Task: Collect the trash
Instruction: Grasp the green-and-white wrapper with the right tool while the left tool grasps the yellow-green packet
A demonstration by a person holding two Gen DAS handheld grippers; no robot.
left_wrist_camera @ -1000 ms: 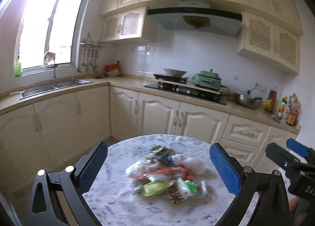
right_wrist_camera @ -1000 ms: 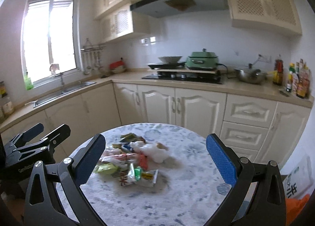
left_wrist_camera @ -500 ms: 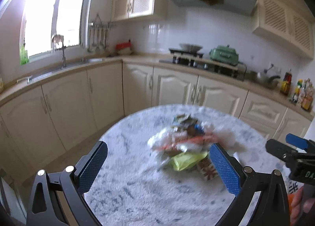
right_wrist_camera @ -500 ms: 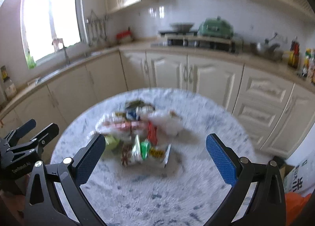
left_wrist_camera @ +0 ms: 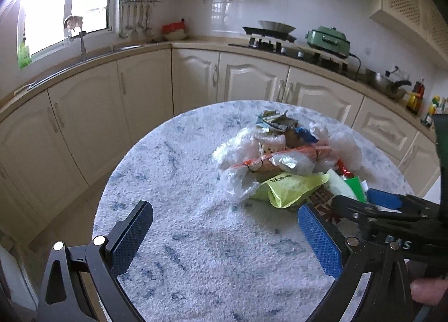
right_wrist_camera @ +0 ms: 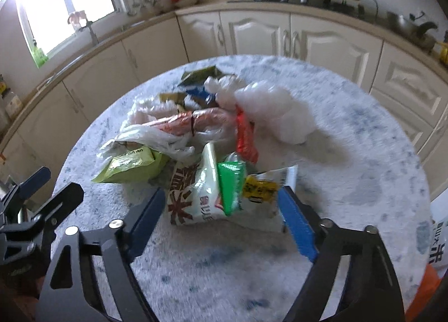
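Observation:
A pile of trash (left_wrist_camera: 282, 159) lies on the round marble-patterned table (left_wrist_camera: 179, 182): clear plastic bags, a yellow-green wrapper (left_wrist_camera: 288, 187), a red sausage pack and snack packets. In the right wrist view the pile (right_wrist_camera: 201, 137) sits just ahead. My right gripper (right_wrist_camera: 221, 207) is open, its blue pads on either side of a white-and-brown snack packet (right_wrist_camera: 196, 193) with a green wrapper (right_wrist_camera: 231, 187) on it. My left gripper (left_wrist_camera: 224, 235) is open and empty over bare table, left of the pile. The right gripper's fingers (left_wrist_camera: 372, 204) show in the left view.
Cream kitchen cabinets (left_wrist_camera: 196, 78) curve behind the table, with a sink (left_wrist_camera: 81, 53) at left and a stove (left_wrist_camera: 268, 39) and green cooker (left_wrist_camera: 327, 40) at back. An orange thing and a printed bag (right_wrist_camera: 436, 252) sit beyond the table's right edge.
Both grippers have moved forward and down toward the table. The right gripper's jaws have narrowed and now flank the snack packet at the pile's near edge.

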